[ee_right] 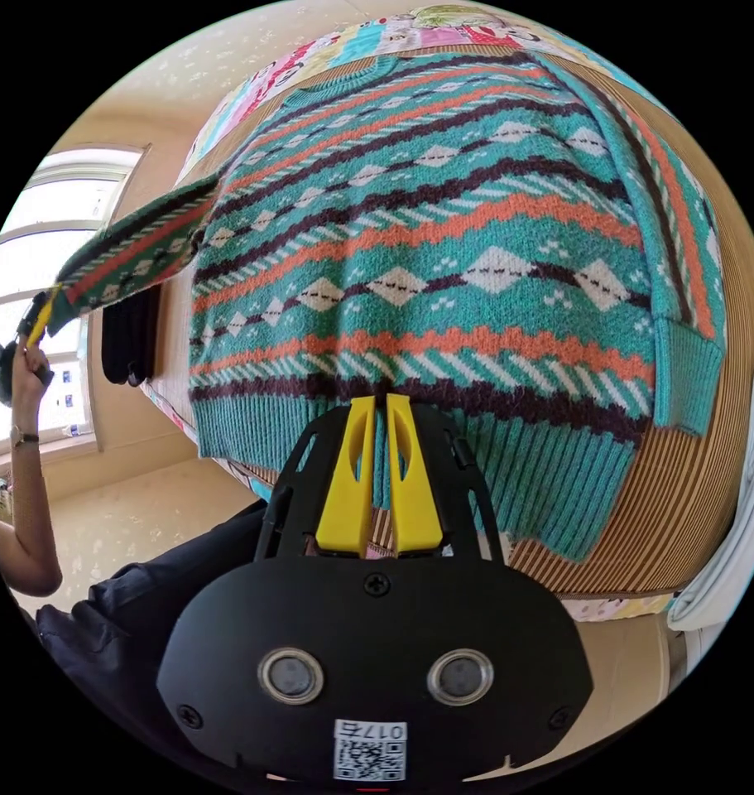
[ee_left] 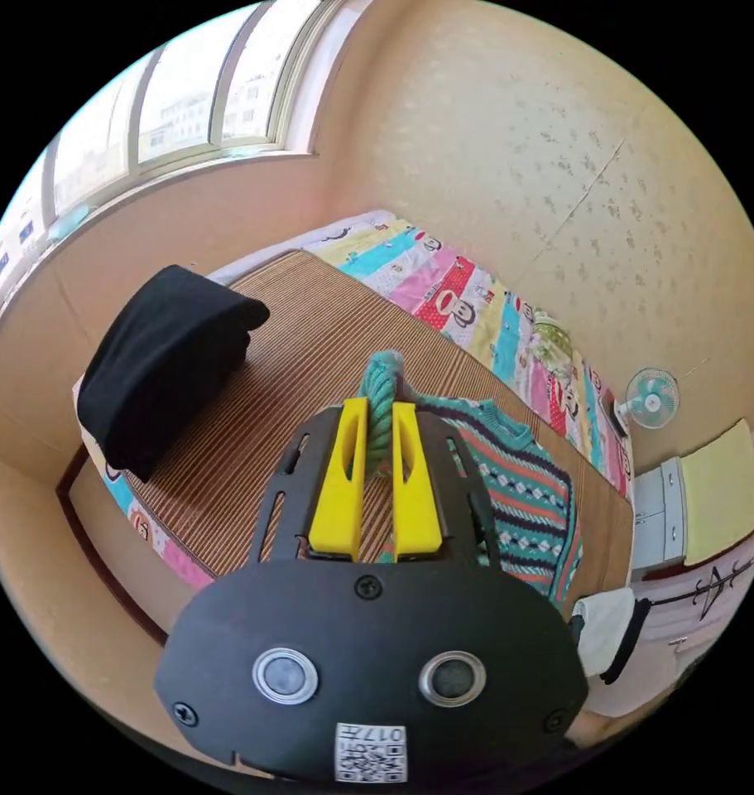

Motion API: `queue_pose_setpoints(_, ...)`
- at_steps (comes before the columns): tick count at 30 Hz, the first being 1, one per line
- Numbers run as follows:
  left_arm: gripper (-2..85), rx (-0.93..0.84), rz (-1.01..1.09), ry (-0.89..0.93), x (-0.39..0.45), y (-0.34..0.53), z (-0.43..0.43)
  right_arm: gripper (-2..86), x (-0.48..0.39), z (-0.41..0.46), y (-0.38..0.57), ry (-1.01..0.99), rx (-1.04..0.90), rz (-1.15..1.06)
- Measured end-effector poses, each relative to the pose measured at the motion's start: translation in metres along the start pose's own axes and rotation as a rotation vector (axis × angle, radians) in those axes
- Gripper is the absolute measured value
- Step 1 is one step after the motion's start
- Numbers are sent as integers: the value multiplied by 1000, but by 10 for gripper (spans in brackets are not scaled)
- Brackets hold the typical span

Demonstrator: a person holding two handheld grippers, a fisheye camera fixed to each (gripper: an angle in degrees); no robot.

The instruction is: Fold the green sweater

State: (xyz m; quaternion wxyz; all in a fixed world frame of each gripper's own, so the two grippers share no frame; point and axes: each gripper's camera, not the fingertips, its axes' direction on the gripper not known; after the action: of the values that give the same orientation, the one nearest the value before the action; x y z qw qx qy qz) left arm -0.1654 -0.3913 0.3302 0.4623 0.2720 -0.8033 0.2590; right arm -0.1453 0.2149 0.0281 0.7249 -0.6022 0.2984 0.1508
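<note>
The right gripper (ee_right: 378, 403) has its fingers closed on the sweater (ee_right: 443, 248) hem; the left gripper (ee_left: 380, 407) pinches a lifted cuff (ee_left: 382, 377). The sweater lies on the bed mat (ee_left: 310, 364)

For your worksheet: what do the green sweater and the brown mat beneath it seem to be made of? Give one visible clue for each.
Sweater: knitted yarn, probably wool or acrylic; visible stitches and a ribbed hem, matte and fuzzy.
Mat: likely woven bamboo or rattan; fine parallel brown strips with a slight sheen.

Green sweater (ee_right: 443, 248) chunky knit; mat (ee_left: 310, 364) ribbed, woven.
</note>
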Motion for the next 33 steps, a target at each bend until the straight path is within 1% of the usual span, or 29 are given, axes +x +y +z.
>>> queue_pose_setpoints(1,51,25,15,39,16,-6,-5,30,-3,-4,1,-11,-3,-8)
queue_pose_setpoints(3,28,110,125,263,92,-11,-8,28,-6,-9,3,-52,-8,-23)
queue_pose_setpoints(4,20,115,158,327,112,-8,-4,27,-6,-13,5,-85,-13,-27)
queue_pose_setpoints(5,9,120,244,471,154,4,7,26,-6,-16,6,-102,-15,-26)
queue_pose_setpoints(6,5,86,309,565,193,21,22,25,-2,-22,8,-132,-13,-14)
queue_pose_setpoints(7,5,51,340,598,213,32,32,23,5,-31,12,-167,-2,13)
queue_pose_setpoints(9,13,-198,494,691,283,89,73,23,21,-49,21,-209,41,73)
queue_pose_setpoints(12,42,-417,556,671,305,162,100,31,51,-84,40,-234,135,170)
queue_pose_setpoints(13,48,-441,563,658,301,174,103,34,61,-97,47,-226,158,191)
queue_pose_setpoints(16,81,-504,598,457,259,206,123,47,80,-128,63,-143,203,218)
queue_pose_setpoints(18,103,-509,605,271,213,201,148,61,86,-144,71,-65,222,217)
queue_pose_setpoints(20,114,-520,604,190,190,185,171,76,89,-159,77,27,243,211)
queue_pose_setpoints(22,128,-528,642,195,189,167,194,101,91,-174,83,80,288,202)
queue_pose_setpoints(25,142,-536,833,199,228,163,236,114,94,-178,80,60,286,201)
queue_pose_setpoints(27,142,-600,980,143,251,185,275,113,92,-175,75,59,254,190)
queue_pose_setpoints(29,137,-638,1070,75,254,206,296,103,88,-174,70,120,209,188)
queue_pose_setpoints(30,129,-641,1087,23,249,215,306,96,84,-180,70,151,205,164)
queue_pose_setpoints(31,124,-620,1083,33,247,217,305,92,82,-185,71,151,198,143)
queue_pose_setpoints(33,75,-618,1014,47,239,207,300,84,85,-193,77,121,178,118)
